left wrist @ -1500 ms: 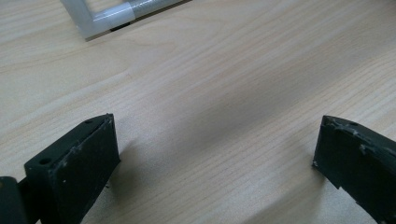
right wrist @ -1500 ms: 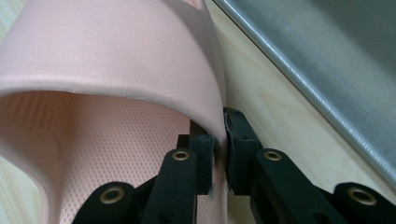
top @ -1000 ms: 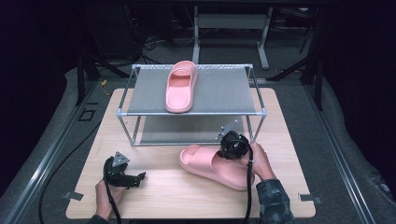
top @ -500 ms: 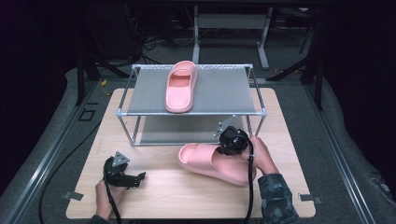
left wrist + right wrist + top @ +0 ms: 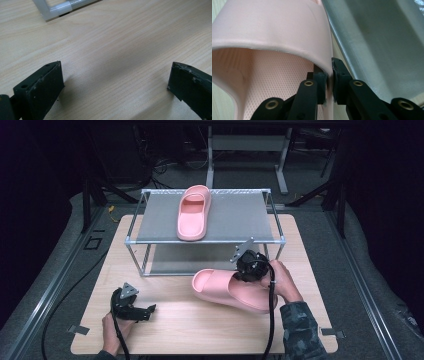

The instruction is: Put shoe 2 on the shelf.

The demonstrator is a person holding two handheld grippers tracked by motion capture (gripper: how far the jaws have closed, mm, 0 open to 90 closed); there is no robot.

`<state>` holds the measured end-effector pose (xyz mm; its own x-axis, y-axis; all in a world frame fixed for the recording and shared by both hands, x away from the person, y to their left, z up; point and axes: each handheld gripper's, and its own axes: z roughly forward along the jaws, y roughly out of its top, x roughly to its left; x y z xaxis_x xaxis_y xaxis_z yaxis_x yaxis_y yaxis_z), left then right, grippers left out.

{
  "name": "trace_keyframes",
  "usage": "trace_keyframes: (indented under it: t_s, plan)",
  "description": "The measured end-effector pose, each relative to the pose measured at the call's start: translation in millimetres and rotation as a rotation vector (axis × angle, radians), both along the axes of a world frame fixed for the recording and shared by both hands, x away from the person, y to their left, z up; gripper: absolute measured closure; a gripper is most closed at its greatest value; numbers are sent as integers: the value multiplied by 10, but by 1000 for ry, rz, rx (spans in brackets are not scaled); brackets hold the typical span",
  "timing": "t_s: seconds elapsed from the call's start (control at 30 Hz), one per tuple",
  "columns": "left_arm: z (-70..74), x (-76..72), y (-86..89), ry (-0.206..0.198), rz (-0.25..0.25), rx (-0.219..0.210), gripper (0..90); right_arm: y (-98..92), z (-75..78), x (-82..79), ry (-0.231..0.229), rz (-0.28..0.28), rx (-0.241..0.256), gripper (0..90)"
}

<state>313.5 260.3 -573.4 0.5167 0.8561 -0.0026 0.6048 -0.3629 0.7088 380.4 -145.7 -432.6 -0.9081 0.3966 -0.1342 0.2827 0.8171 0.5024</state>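
**Slipper clamped near right edge of counter**

High view: right gripper on slipper, right of counter centre, just before rack; second slipper on top shelf.

Left gripper view: jaws wide apart over bare wood.

Right gripper view: jaws pinched on slipper strap.

I can read no text, label, brand, number or sign anywhere: not on the slippers, the rack, the table or my grippers.
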Motion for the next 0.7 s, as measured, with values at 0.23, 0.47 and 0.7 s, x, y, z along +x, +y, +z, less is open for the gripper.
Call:
trace_keyframes:
  t_s: [0.23, 0.47, 0.7]
  plan:
    - [2, -3, -7, 0, -19, 3, 0, -5, 115, -14, -5, 13, 2, 831]
    - [1, -4, -10, 0, -22, 1, 0, 2, 239, -34, -9, 31, -5, 830]
    - [1, -4, -11, 1, -22, 1, 0, 13, 428, -62, -23, 45, -3, 830]
